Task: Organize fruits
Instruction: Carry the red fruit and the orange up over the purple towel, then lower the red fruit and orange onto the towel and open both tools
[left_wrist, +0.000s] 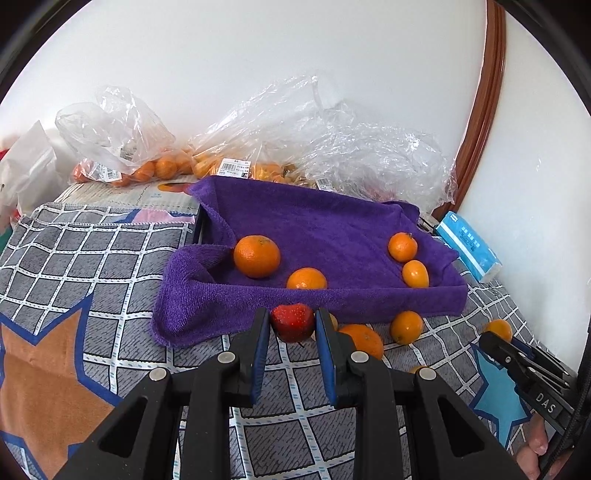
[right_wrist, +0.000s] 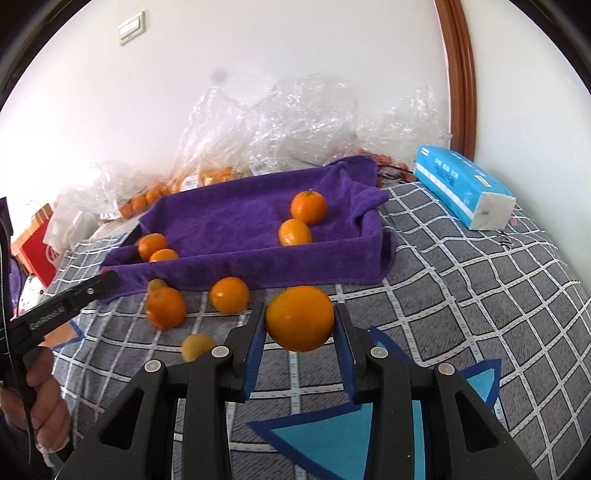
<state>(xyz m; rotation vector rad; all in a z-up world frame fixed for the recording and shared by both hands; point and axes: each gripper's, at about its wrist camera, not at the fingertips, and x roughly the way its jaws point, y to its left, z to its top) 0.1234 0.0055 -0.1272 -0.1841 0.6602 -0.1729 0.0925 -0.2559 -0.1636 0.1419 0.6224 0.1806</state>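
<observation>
My left gripper (left_wrist: 291, 323) is shut on a small red fruit (left_wrist: 293, 321), held just in front of the tray's near wall. A tray lined with a purple towel (left_wrist: 314, 221) holds several oranges, among them a large one (left_wrist: 256, 256). My right gripper (right_wrist: 300, 319) is shut on a big orange (right_wrist: 300, 318), lifted in front of the purple tray (right_wrist: 240, 218). Loose oranges (right_wrist: 229, 295) and a small yellow fruit (right_wrist: 197, 346) lie on the checked cloth (right_wrist: 461, 295) before the tray. The left gripper's black tip (right_wrist: 107, 281) shows at the left of the right wrist view.
Clear plastic bags (left_wrist: 122, 125) with more oranges lie against the white wall behind the tray. A blue tissue pack (right_wrist: 461, 184) sits to the tray's right, near a brown wooden frame (right_wrist: 460, 74). A person's hand (right_wrist: 44, 398) grips the left tool's handle.
</observation>
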